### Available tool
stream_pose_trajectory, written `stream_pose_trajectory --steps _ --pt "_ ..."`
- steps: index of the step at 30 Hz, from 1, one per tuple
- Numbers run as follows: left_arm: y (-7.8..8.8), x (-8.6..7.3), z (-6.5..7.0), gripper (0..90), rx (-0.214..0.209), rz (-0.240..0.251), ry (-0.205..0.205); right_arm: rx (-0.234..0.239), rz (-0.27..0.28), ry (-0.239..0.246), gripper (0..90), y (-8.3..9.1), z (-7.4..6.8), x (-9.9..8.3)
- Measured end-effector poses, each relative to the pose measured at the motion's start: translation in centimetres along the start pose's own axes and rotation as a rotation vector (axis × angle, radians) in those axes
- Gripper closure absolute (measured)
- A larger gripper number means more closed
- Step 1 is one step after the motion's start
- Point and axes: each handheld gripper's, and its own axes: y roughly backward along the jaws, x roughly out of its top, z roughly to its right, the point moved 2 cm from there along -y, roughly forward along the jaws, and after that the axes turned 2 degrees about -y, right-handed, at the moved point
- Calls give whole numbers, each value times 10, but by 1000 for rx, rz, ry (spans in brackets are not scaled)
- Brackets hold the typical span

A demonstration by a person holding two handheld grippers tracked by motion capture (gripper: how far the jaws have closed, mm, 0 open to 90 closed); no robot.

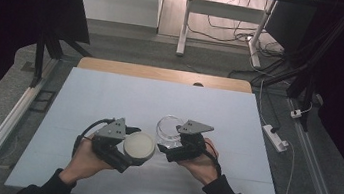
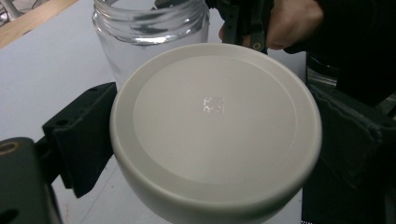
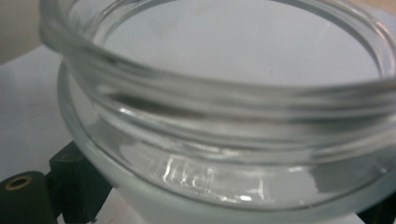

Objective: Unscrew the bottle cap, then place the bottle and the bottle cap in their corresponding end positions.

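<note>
**Lid and jar each being held in a separate gripper over the table**

The left gripper (image 1: 134, 148) is clamping a round off-white lid (image 1: 139, 145) between its two black jaws; in the left gripper view the jaws are pressing on opposite edges of the lid (image 2: 215, 135), whose flat top is facing the camera with a small embossed mark at its centre. The left hand (image 1: 85, 158) is gripping the tool from below.

The right gripper (image 1: 169, 144) is closing around a clear glass jar (image 1: 169, 130), which is standing upright and open-mouthed near the middle of the white table (image 1: 109, 99). In the right gripper view the jar's threaded neck (image 3: 224, 93) is sitting between the jaws, with one black jaw touching the glass at the lower left; the opposite jaw is barely showing at the frame's corner. The right hand (image 1: 200, 162) is holding that tool.

The lid is sitting just beside the jar, on its left, and is not covering the mouth. A power strip (image 1: 275, 137) is lying on the floor to the right of the table.
</note>
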Motion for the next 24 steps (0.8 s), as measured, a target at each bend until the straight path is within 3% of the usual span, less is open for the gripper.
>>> stream_pose_trajectory --steps 7,24 --pt "-9 -5 2 81 -6 7 -24 -14 8 -7 70 -1 6 4" --pt "-46 -23 0 81 -59 -14 -14 -62 9 -35 70 -21 27 10"
